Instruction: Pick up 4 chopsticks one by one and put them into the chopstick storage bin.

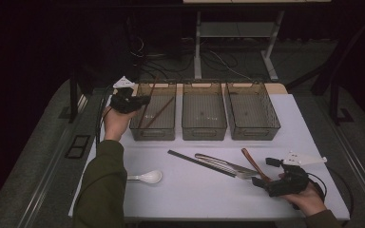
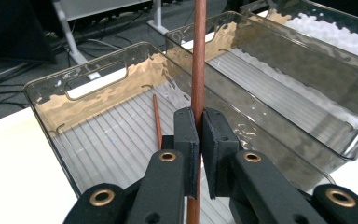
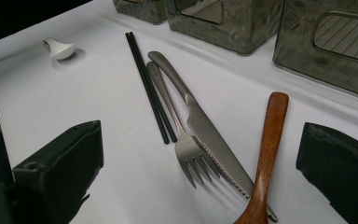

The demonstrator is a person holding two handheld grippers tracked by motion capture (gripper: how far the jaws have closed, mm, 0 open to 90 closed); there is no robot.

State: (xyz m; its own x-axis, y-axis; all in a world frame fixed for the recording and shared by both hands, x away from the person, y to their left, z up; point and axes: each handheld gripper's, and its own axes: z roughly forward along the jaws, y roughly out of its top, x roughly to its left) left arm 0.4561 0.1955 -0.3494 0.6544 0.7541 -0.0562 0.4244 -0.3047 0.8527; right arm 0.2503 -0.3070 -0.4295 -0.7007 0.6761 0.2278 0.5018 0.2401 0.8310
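One brown chopstick (image 2: 157, 119) lying in left bin (image 1: 153, 114); left gripper (image 2: 199, 135) clamping its mate (image 2: 198, 56) above. Right gripper (image 1: 271, 182) gaping wide, nearing wooden spoon (image 3: 266, 154); fork (image 3: 179, 126), knife (image 3: 200, 126), black chopsticks (image 3: 150, 86), white spoon (image 1: 147, 177) waiting on bench (image 1: 190, 190).

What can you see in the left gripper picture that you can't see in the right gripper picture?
The left gripper view alone: the left gripper shut on a brown chopstick over the left bin, with a second chopstick lying inside.

The right gripper view alone: the open right gripper above a fork, knife, wooden spoon, black chopsticks and white spoon.

Both: the white table and clear bins.
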